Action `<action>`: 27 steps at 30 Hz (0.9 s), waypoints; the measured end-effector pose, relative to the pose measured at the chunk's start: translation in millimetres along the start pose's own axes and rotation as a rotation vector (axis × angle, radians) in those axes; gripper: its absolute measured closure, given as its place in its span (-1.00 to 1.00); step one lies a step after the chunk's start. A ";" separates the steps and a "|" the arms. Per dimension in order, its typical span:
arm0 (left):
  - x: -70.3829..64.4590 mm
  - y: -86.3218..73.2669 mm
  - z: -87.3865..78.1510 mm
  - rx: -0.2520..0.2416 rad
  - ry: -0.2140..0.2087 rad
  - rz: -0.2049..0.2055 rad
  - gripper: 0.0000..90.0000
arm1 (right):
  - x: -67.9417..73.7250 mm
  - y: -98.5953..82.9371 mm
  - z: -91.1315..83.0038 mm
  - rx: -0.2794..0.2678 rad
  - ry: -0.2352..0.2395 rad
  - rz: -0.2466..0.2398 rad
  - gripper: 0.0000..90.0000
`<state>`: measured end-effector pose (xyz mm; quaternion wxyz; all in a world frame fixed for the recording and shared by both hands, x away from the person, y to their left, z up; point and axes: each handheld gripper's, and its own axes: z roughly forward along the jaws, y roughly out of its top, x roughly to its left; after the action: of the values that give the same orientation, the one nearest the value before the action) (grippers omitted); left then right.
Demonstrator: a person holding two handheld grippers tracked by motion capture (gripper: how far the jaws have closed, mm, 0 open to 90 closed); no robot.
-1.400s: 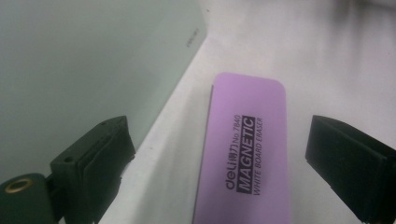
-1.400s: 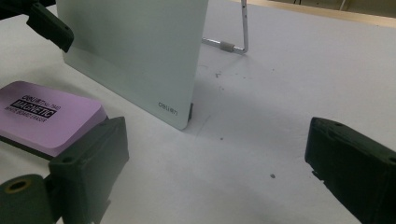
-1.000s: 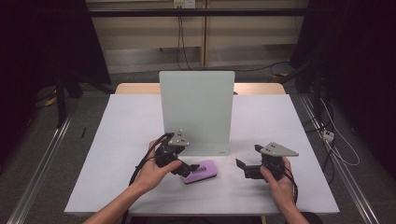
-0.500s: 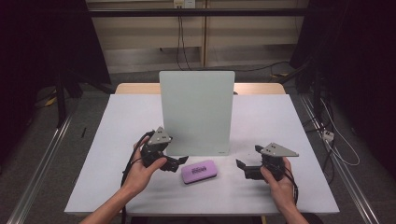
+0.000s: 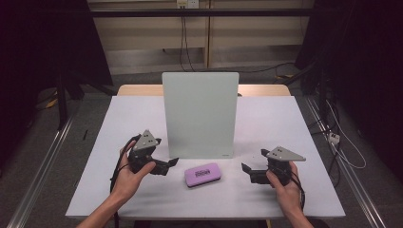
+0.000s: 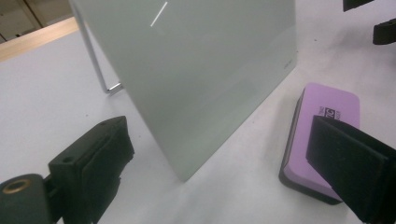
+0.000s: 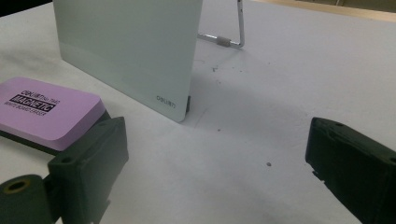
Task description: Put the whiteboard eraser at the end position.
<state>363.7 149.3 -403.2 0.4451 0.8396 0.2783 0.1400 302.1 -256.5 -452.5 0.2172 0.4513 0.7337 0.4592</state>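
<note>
On the white table a purple whiteboard eraser lies flat, label up, just in front of the lower edge of an upright glass whiteboard that stands on a metal wire stand. The left gripper sits just to the left of the eraser, its jaws spread wide and gripping nothing; in the left gripper view the right-hand jaw overlaps the near corner of the eraser, but whether it touches the eraser cannot be told, while the other jaw stands apart over bare table near the board's bottom corner. The right gripper rests well to the right of the eraser, jaws likewise wide apart and empty, with bare table between them in the right gripper view; the eraser lies beyond its left-hand jaw, apart from it. Each gripper is held by a hand at the table's near edge.
</note>
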 end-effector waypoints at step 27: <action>15.9 -57.6 -37.6 -0.085 0.121 -0.151 -0.90 | 0.2 -0.5 0.7 0.007 0.000 -0.002 -0.87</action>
<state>338.6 209.7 -429.7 0.4718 0.7866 0.3609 0.1683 302.3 -256.0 -453.2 0.2163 0.4512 0.7357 0.4565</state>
